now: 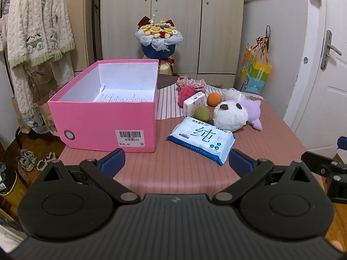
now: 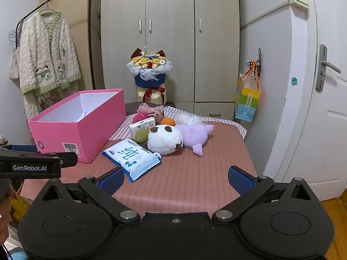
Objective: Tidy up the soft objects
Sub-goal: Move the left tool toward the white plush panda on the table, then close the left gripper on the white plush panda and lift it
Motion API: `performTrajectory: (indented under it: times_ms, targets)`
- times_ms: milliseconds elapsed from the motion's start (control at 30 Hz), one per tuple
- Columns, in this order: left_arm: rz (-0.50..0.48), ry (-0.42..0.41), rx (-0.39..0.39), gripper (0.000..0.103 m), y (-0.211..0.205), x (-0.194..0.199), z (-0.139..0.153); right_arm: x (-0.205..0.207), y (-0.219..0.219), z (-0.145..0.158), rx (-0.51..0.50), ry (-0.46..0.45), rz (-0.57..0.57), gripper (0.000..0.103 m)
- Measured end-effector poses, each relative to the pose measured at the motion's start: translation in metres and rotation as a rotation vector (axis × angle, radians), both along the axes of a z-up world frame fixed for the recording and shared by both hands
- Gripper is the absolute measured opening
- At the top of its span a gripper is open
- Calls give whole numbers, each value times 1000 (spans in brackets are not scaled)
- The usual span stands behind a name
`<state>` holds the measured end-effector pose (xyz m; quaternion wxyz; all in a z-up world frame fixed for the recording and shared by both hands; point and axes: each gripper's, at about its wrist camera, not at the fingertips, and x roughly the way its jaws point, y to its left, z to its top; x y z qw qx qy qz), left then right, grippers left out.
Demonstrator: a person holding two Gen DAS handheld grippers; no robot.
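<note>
Both grippers, left [image 1: 176, 162] and right [image 2: 175, 179], hover spread apart above the bed's [image 1: 184, 173] near edge; wipes pack [image 1: 201, 139] lies beside the pink box [image 1: 104, 117].

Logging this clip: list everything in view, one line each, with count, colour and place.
Open cardboard box: 1, pink, table left.
Wet-wipes pack: 1, blue-white, front of pile.
Panda plush head: 1, white, right of wipes.
Purple plush toy: 1, lilac, behind panda.
Felt balls: 2, green, orange, mid-pile.
Small carton: 1, white, behind green ball.
Fluffy pink item: 1, pile rear.
Flower bouquet: 1, blue wrap, by wardrobe.
Left gripper: open.
Right gripper: open.
</note>
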<state>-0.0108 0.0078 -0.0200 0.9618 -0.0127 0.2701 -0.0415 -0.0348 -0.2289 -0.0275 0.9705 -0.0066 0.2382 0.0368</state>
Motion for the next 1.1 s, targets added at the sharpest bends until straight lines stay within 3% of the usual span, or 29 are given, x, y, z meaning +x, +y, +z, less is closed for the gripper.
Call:
performTrajectory:
  times_ms: [300,600,733,833,967,1100]
  targets:
    - [-11,4,25,103,-4,6,1,8,-1,-2,-32,-1,18,103]
    - [-22,18,92,103,-27,50,10,32,-7,2,-107,-52,51,103]
    - [-34,16,123,103,-44,73,11,59,-1,-9,-203,-86,80,103]
    - [-73,20,95,103,-52,90,11,80,-3,-17,-184,-110,122,103]
    - [-119,16,-34,103,-54,112,10,110,-6,-28,-138,-58,184,103]
    - [-163,4,-27,101,-65,133,0,140,-10,-39,-54,-7,252,103]
